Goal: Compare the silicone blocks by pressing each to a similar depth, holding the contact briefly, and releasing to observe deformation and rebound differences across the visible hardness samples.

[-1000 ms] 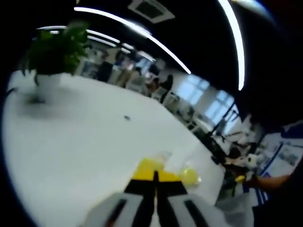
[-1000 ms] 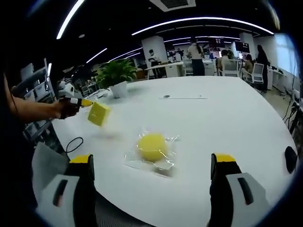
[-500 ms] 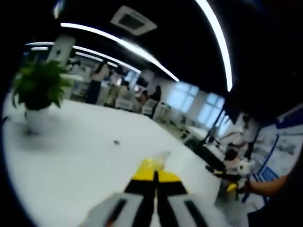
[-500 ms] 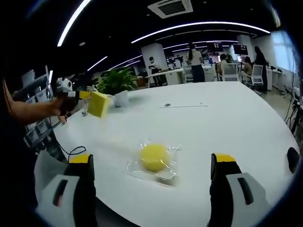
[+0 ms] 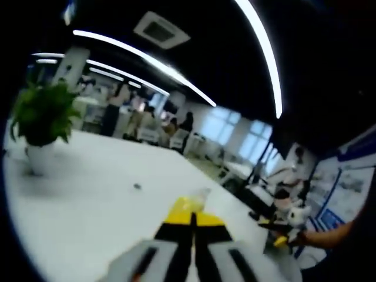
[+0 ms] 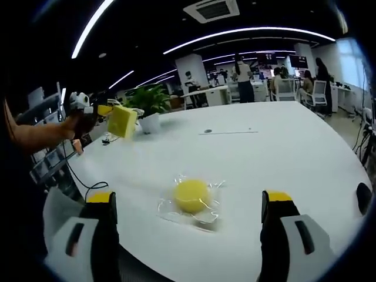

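left tongs [image 6: 103, 110] grip square block [image 6: 122, 121], risen to upper left | right tongs [image 6: 191, 214] open | round block [image 6: 191, 195] on bench [image 6: 282, 158] unpressed

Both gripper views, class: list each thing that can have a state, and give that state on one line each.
left gripper: shut on the yellow block, raised off the table.
yellow block: clamped at one edge, in the air.
right gripper: open, jaws wide apart, holding nothing.
yellow round sample: resting on the white table, in its clear wrapper.
potted plant: upright on the table.
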`<state>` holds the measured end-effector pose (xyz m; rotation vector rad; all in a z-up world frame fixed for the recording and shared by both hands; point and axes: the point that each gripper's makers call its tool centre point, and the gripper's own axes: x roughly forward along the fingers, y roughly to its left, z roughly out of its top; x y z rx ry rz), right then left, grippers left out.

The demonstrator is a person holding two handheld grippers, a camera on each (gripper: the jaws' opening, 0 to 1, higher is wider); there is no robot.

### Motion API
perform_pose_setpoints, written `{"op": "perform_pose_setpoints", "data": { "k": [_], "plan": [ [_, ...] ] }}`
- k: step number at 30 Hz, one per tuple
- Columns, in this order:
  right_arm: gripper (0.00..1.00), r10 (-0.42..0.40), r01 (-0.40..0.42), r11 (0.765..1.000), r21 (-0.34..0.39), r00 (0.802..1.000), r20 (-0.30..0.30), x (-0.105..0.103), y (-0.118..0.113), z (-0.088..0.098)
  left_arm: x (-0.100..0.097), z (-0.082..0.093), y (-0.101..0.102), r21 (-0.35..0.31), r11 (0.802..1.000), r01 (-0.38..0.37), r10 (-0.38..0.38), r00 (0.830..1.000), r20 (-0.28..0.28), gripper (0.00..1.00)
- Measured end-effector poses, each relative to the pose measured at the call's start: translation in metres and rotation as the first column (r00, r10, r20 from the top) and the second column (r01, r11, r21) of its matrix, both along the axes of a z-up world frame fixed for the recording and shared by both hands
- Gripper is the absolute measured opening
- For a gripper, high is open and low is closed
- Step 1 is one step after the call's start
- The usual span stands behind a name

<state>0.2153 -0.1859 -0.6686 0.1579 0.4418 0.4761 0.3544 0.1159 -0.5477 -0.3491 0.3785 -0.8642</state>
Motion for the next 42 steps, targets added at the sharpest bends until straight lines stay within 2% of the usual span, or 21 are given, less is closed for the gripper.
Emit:
{"op": "perform_pose_setpoints", "data": {
  "k": [6,10,20,24,27,30,32,34,40,42],
  "plan": [
    [0.96,0.007,-0.007,1.0,0.014,1.0,0.027,0.007,0.003,0.013,0.002,0.024,-0.005,-0.006,1.0,0.023,-0.022,0.999,0.041,0.0],
    [0.96,0.018,-0.02,0.999,0.028,0.999,0.051,0.013,0.005,0.026,0.0,0.034,-0.009,-0.021,0.999,0.036,-0.035,0.998,0.057,0.0],
    [0.96,0.131,-0.139,0.989,0.054,0.982,0.134,0.031,0.028,0.075,-0.02,0.047,-0.032,-0.054,0.994,0.092,-0.089,0.994,0.065,0.0],
    [0.94,0.215,-0.224,0.974,0.037,0.962,0.171,0.039,0.047,0.097,-0.025,0.051,-0.04,-0.066,0.991,0.114,-0.11,0.992,0.066,0.0],
    [0.82,0.308,-0.324,0.945,0.053,0.93,0.199,0.04,0.067,0.115,-0.03,0.056,-0.044,-0.082,0.985,0.153,-0.147,0.986,0.073,0.0],
    [0.84,0.351,-0.371,0.926,0.068,0.914,0.206,0.047,0.082,0.126,-0.036,0.064,-0.048,-0.106,0.977,0.184,-0.176,0.981,0.081,0.0],
    [0.84,0.401,-0.424,0.903,0.069,0.889,0.223,0.051,0.097,0.135,-0.042,0.071,-0.053,-0.115,0.974,0.197,-0.187,0.978,0.09,0.0],
    [0.84,0.427,-0.453,0.889,0.072,0.874,0.231,0.054,0.108,0.14,-0.048,0.076,-0.056,-0.124,0.968,0.218,-0.207,0.973,0.099,0.0],
    [0.84,0.493,-0.528,0.844,0.1,0.834,0.247,0.069,0.138,0.15,-0.059,0.089,-0.058,-0.158,0.96,0.23,-0.214,0.97,0.113,0.0],
    [0.84,0.517,-0.557,0.823,0.11,0.815,0.262,0.072,0.148,0.156,-0.06,0.09,-0.058,-0.166,0.959,0.231,-0.214,0.97,0.113,0.0]
  ]
}}
